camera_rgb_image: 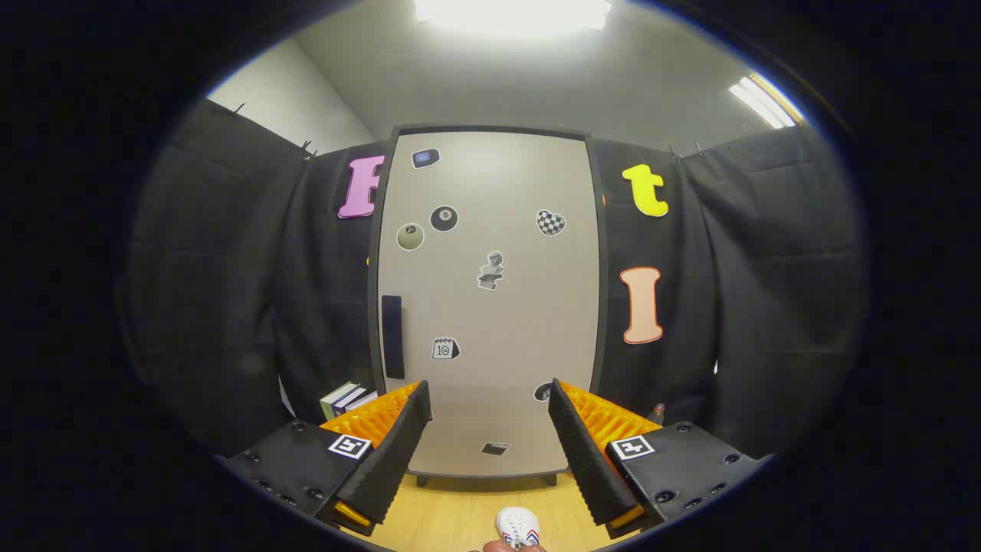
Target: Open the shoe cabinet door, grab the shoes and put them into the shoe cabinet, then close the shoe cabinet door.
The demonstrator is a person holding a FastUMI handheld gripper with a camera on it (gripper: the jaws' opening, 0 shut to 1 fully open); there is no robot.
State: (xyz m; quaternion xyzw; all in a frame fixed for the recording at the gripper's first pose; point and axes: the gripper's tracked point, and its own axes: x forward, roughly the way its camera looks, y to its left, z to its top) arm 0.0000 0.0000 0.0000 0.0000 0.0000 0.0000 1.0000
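The claw (488,414) is spread wide and holds nothing, its fingers apart before the closed shoe cabinet door (490,307); a white shoe (518,527) lies on the wooden floor (460,514) below and between the fingers

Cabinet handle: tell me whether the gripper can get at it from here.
Probably yes. The gripper is open and holds nothing, and the dark handle on the closed cabinet door sits exposed beyond the left finger. The books stand beside the cabinet, not across the handle.
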